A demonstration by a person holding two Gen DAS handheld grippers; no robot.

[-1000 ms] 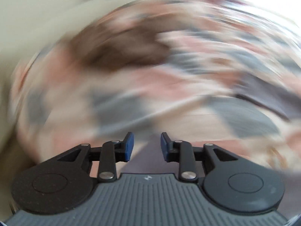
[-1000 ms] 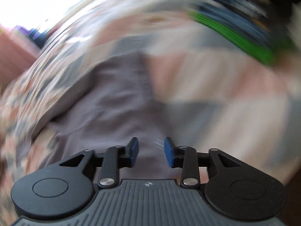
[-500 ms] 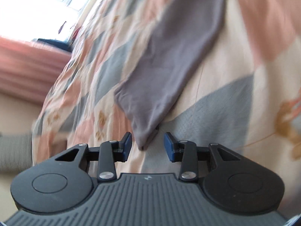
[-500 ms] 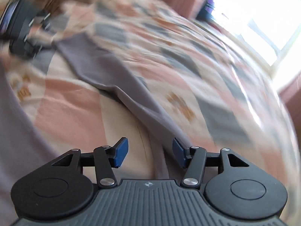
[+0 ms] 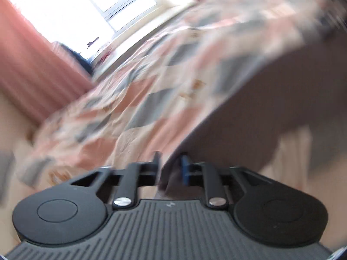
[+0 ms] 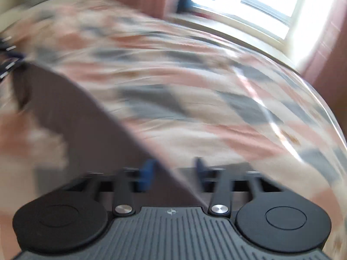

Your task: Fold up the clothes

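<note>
The grey-brown garment is stretched as a taut band above the bed. In the left wrist view it runs from the upper right down to the left gripper, where one corner sits between the jaws. The jaws are drawn close together on that corner, with fabric filling the narrow gap.

In the right wrist view the same garment runs from the left edge down to the right gripper. Its edge passes between the jaws, which stand somewhat wider apart; motion blur prevents confirming whether they clamp the cloth or only straddle it.

Below and behind the garment lies the patchwork quilt, in pink, grey and cream blocks, covering the bed. It fills most of the right wrist view.

Beyond the bed a bright window is overexposed, flanked by a pink curtain. The right wrist view shows the window at top right.

A dark item with light markings at the left edge is cut off and cannot be identified. Both views are heavily blurred; garment type, seams and folds cannot be made out, and the band hides the quilt beneath it.
</note>
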